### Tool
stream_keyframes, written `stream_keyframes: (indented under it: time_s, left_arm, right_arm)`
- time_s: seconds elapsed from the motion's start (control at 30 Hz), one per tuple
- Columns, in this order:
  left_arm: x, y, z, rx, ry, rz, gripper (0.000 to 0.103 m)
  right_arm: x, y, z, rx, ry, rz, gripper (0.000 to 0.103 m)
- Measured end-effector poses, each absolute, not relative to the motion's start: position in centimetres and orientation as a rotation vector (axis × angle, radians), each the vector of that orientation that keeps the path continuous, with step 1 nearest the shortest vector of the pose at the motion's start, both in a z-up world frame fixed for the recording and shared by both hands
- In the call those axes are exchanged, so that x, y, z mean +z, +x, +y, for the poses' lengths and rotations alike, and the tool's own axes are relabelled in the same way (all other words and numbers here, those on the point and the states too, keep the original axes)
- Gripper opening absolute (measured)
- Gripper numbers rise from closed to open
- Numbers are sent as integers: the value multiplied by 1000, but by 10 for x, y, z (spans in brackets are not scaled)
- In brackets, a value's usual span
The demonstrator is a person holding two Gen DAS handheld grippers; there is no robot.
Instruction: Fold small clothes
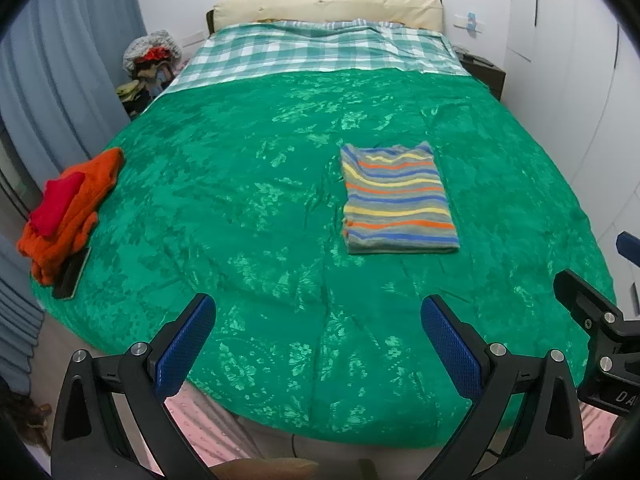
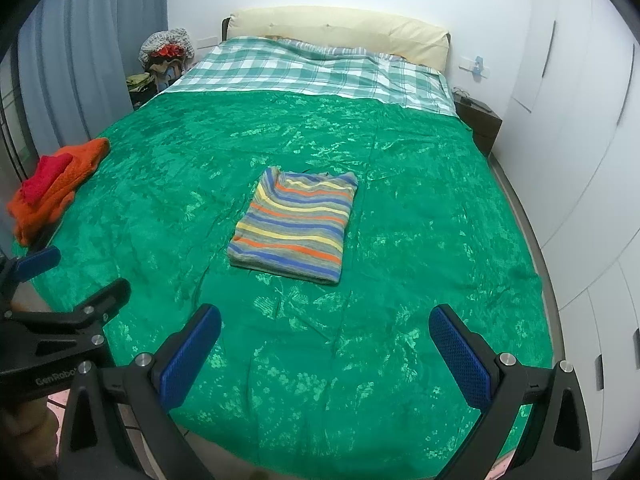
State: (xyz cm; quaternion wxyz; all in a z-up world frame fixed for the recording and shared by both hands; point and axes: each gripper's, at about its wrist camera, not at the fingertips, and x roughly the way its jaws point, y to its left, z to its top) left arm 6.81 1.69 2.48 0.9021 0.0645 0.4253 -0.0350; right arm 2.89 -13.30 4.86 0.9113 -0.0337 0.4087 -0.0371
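A green bedspread point(image 1: 256, 208) fills most of the frame, with a striped shirt point(image 1: 396, 200) lying neatly folded right of centre. An orange pile point(image 1: 76, 208) at the left edge looks unfolded, so that seems left. Both the left gripper point(image 1: 318, 344) and right gripper point(image 2: 325, 354) hang spread wide at the bottom, holding nothing.

"GenRobo" on the left gripper point(image 2: 60, 276), "DA" on the right gripper point(image 1: 592, 280).
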Motion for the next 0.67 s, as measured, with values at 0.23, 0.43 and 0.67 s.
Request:
stream_keyframes:
  time_s: [0.23, 0.43, 0.67]
  left_arm:
    - [24, 69, 17, -83, 133, 885, 103]
    - [23, 70, 16, -91, 135, 887, 103]
    - [26, 67, 13, -104, 140, 865, 103]
  right_arm:
    - [48, 28, -135, -80, -67, 846, 102]
    - [47, 26, -137, -85, -61, 848, 103]
    - [46, 26, -139, -86, -60, 849, 103]
